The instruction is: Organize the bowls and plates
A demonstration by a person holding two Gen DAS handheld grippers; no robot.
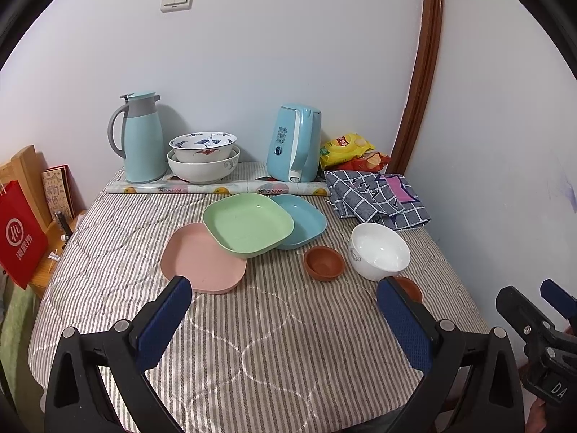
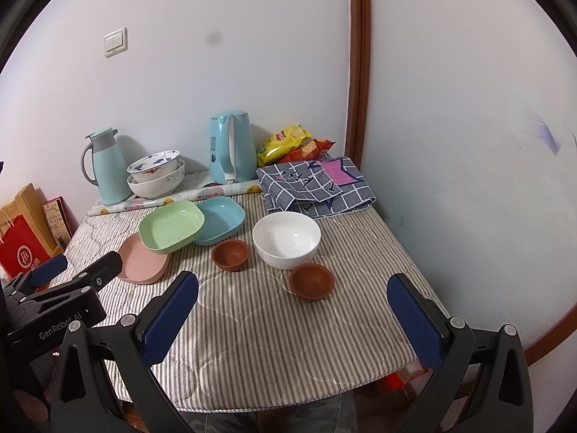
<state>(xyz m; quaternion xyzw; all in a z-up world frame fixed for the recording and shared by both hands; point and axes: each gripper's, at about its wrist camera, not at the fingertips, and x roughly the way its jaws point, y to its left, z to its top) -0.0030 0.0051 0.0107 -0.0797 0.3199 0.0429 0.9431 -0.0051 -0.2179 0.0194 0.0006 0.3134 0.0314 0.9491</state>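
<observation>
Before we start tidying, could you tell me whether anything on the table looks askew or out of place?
Yes: the green plate sits tilted, propped across the pink plate and blue plate rather than nested. Nothing looks spilled or broken.

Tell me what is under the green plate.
The green plate lies tilted on two others: the pink plate under its near left edge and the blue plate under its far right edge. The covered parts of both, and the striped cloth between, cannot be seen.
</observation>
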